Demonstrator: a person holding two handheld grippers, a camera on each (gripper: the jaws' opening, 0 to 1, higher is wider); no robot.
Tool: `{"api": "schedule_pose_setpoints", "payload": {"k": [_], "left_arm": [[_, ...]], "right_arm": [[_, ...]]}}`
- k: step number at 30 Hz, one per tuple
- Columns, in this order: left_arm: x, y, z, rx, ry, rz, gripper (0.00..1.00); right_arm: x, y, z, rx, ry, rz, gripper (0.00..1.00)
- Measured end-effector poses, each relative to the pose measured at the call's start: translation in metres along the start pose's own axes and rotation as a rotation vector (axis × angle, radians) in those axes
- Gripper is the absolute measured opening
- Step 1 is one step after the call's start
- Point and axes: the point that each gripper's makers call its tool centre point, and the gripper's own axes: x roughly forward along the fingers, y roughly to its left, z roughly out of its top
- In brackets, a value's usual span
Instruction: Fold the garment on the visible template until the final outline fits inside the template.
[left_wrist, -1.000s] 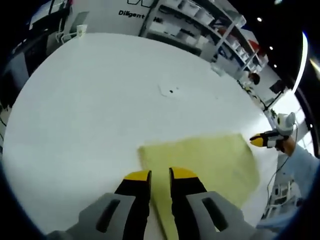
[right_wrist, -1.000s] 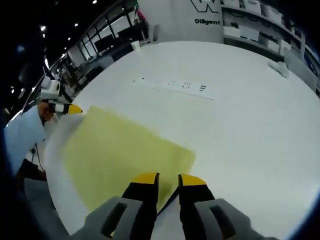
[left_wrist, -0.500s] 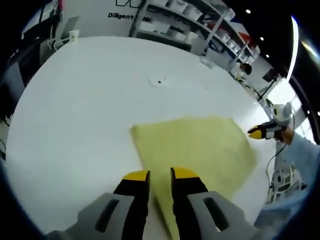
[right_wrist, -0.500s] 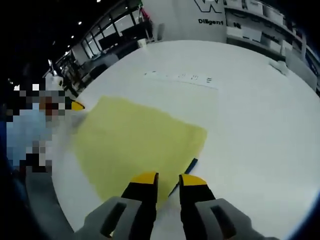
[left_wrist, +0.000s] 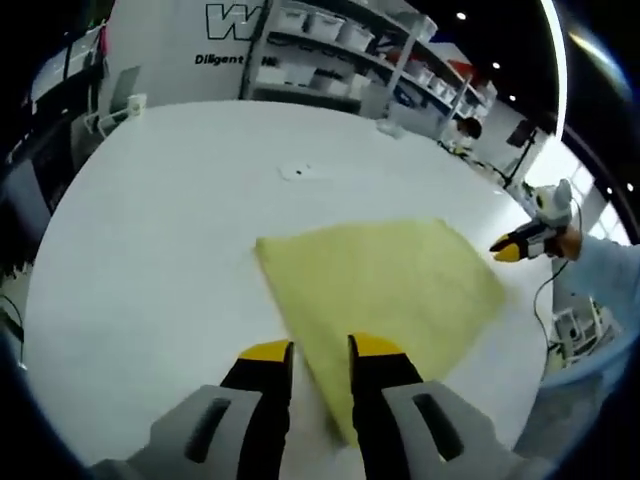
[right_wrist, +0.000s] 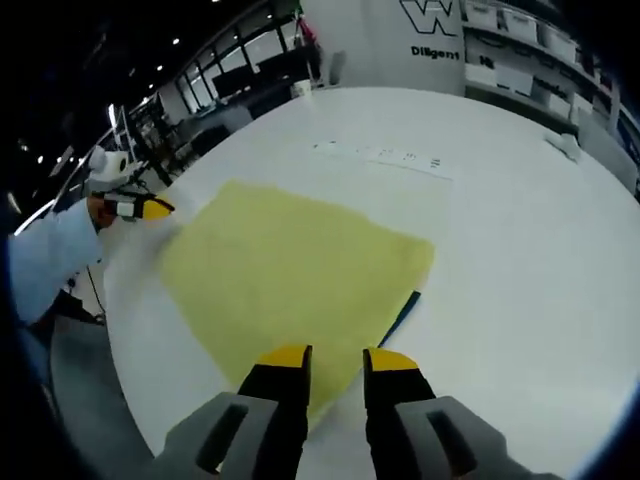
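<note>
Left tongs: yellow tips parted, nothing between them, above the near edge of the yellow garment. Garment lies flat on the white tabletop.

Right tongs: tips likewise apart and empty, over the garment's near edge. The right gripper view shows a dark blue strip, perhaps the template, just beside the garment's right edge; the left gripper view does not. Farther off, small marks on the tabletop.

Left gripper view, far: shelving with bins.
</note>
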Motion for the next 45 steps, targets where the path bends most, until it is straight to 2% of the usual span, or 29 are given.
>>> {"api": "schedule_pose_setpoints", "payload": {"k": [6,10,18,20,30,37,45], "left_arm": [[-0.010,-0.003,-0.008,0.113,-0.060,0.033,0.26],[-0.016,-0.009,-0.013,0.110,-0.096,0.022,0.29],[-0.020,-0.011,-0.032,0.093,-0.105,0.026,0.29],[-0.022,-0.013,-0.035,0.109,-0.113,0.031,0.28],[-0.027,-0.020,-0.032,0.180,-0.206,0.051,0.36],[-0.025,-0.022,-0.049,0.138,-0.189,0.033,0.36],[-0.026,-0.026,-0.057,0.139,-0.177,0.012,0.35]], "right_arm": [[-0.004,0.009,-0.005,-0.029,-0.021,0.000,0.19],[-0.008,0.018,-0.006,-0.058,-0.050,0.001,0.23],[-0.015,0.030,-0.020,-0.069,-0.064,0.020,0.26],[-0.016,0.032,-0.023,-0.071,-0.065,0.021,0.26],[-0.019,0.041,-0.029,-0.186,-0.136,-0.020,0.35],[-0.018,0.044,-0.044,-0.171,-0.137,-0.015,0.35],[-0.019,0.045,-0.050,-0.166,-0.127,-0.014,0.35]]}}
